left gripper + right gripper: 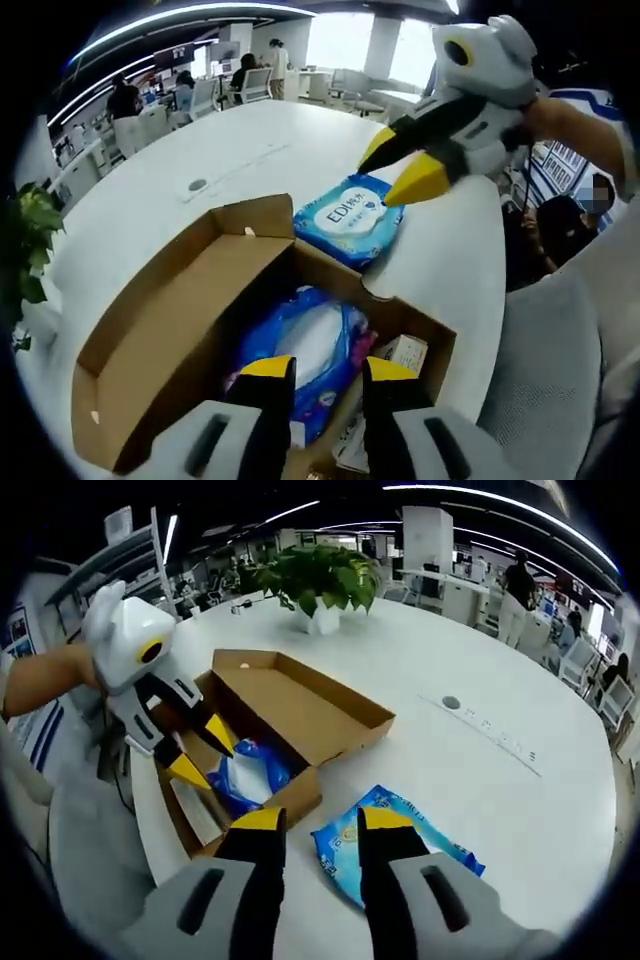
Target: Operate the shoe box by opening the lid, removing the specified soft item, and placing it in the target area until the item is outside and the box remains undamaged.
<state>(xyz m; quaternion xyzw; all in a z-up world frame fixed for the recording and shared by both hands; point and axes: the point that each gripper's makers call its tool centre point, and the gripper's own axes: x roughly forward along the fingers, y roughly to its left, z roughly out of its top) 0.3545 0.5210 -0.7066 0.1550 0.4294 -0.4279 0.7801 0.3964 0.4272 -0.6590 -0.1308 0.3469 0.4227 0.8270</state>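
right gripper (322,832), blue pack (395,852), potted plant (318,585)

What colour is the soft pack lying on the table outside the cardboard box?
Blue with a white label, the soft wipes pack shows best in the left gripper view.

You work at a large white round table (480,680) with a cable port (197,185) set in its top. A potted plant (318,580) stands at the far edge. Behind you see an open office: desks, white chairs (255,84), a pillar (428,538), bright windows (340,40), ceiling light strips (190,15), seated people.
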